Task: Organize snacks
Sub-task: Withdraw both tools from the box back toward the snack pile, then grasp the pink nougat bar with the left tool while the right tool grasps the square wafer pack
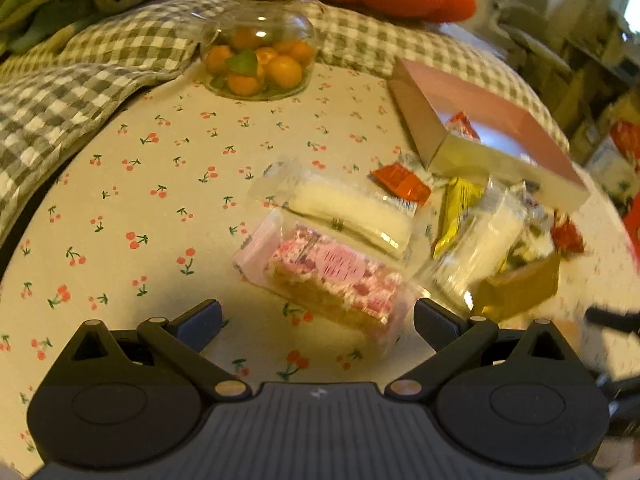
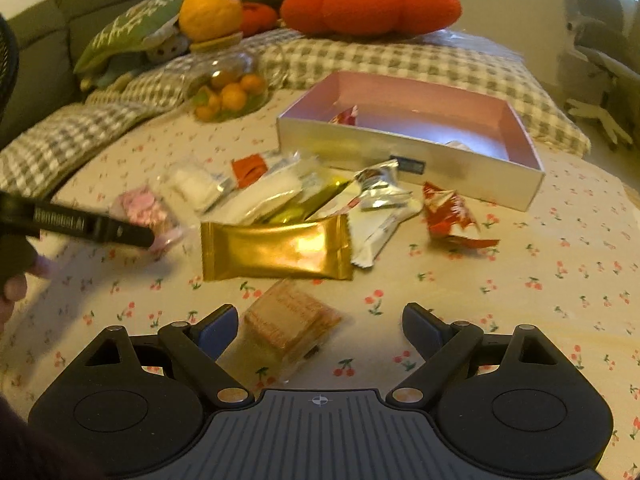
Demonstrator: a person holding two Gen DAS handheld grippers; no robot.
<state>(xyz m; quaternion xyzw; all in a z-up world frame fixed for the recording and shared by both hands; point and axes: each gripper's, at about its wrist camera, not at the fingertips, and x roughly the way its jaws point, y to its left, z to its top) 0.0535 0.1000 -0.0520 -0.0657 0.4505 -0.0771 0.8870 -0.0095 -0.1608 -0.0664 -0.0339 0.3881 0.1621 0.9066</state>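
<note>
Cherry-print counter [image 2: 520,280] holds loose snacks [image 2: 276,252] before the box [image 2: 408,160], ready for sorting; left tool [image 1: 318,318] spread over the pink cake [image 1: 332,276], right tool [image 2: 318,326] spread over a biscuit [image 2: 290,322].

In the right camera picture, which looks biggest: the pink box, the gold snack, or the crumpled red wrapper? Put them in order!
Biggest to smallest, as they look:
1. pink box
2. gold snack
3. crumpled red wrapper

The gold snack lies nearer the camera than the box, so the box's lead is probably real.
</note>
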